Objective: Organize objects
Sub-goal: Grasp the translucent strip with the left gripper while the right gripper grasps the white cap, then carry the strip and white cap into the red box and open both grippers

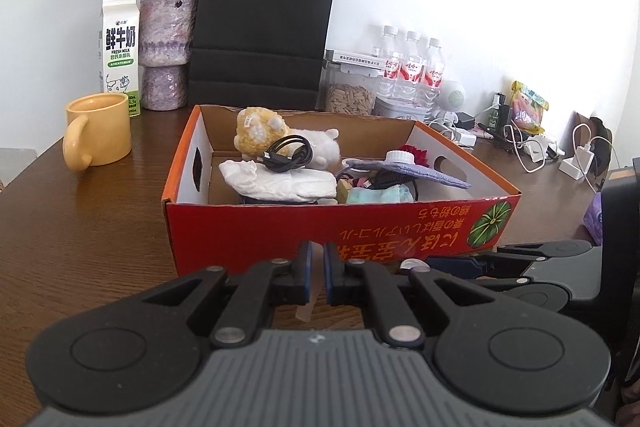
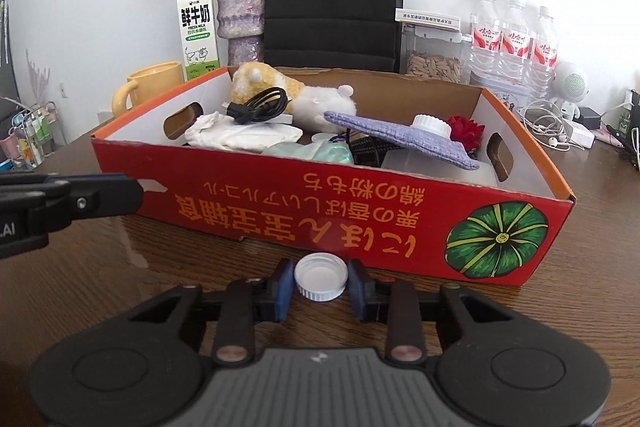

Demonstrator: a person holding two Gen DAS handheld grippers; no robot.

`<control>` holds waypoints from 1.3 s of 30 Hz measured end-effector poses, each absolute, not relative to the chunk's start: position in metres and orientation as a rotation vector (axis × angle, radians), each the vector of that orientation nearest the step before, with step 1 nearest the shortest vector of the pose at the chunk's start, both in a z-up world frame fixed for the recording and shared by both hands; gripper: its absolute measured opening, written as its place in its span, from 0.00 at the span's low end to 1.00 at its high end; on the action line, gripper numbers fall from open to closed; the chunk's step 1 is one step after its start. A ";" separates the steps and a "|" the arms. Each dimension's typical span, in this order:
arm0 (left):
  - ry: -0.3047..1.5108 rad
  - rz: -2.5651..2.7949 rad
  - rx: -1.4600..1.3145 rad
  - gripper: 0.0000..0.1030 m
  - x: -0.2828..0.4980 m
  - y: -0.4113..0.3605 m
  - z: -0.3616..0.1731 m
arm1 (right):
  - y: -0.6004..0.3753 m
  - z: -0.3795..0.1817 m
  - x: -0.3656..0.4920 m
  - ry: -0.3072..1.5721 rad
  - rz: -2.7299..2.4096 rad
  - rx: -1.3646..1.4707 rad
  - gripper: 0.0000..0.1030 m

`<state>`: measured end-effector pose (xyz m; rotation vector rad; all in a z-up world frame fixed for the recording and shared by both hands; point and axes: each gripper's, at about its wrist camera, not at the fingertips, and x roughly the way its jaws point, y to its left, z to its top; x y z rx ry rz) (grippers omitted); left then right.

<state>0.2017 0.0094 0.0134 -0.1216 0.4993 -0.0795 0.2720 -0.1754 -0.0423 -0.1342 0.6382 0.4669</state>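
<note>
A red cardboard box (image 1: 280, 227) (image 2: 260, 199) stands on the wooden table. It holds a plush toy (image 1: 260, 131), a coiled black cable (image 2: 260, 105), white tissue (image 1: 280, 183), a purple knitted cloth (image 2: 400, 139) and a white-capped bottle (image 2: 430, 127). In front of the box's near wall my right gripper (image 2: 321, 277) is shut on a white bottle cap (image 2: 320, 273), which lies open side up with a pad touching each side. To its left, my left gripper (image 1: 316, 255) is shut on a thin clear plastic strip (image 1: 308, 307) that hangs down from the pads.
Behind the box stand a yellow mug (image 1: 98, 131), a milk carton (image 1: 120, 51), a vase of dried roses (image 1: 166, 39), a black paper bag (image 1: 264, 27), a jar of seeds (image 1: 350, 95) and three water bottles (image 1: 412, 67). Chargers and cables (image 1: 536, 147) lie at the right.
</note>
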 end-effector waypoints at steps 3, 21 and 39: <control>0.494 -0.080 -0.123 0.07 0.200 0.009 0.015 | -0.175 -0.041 0.269 0.631 0.474 -0.132 0.27; 0.391 -0.106 -0.093 0.07 0.209 -0.003 0.049 | -0.181 0.009 0.253 0.456 0.525 -0.090 0.27; 0.297 -0.101 -0.077 0.07 0.276 -0.013 0.075 | -0.176 0.034 0.315 0.335 0.500 -0.080 0.27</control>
